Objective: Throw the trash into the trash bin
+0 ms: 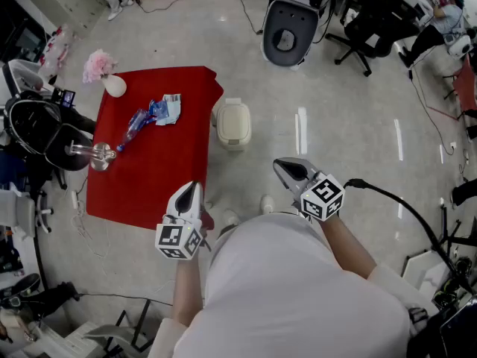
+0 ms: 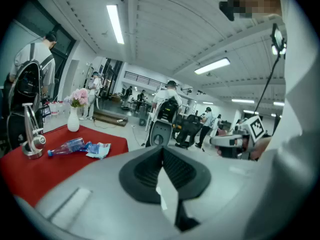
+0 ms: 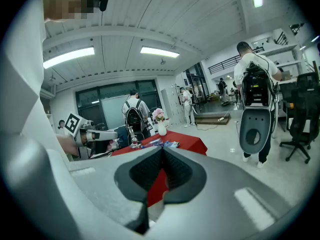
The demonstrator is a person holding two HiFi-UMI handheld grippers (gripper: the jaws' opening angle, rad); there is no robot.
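– Close to the body, left gripper [image 1: 190,191] and right gripper [image 1: 288,168] are both pinched together, empty.
– And the trash?
– Farther out on the red surface [image 1: 153,181]: a bottle [image 1: 134,128] and what looks like a crumpled wrapper [image 1: 168,110]. The trash bin [image 1: 232,123] stands on the floor beside it.
– Risk: closed jaws could nudge the bottle so it rolls off.
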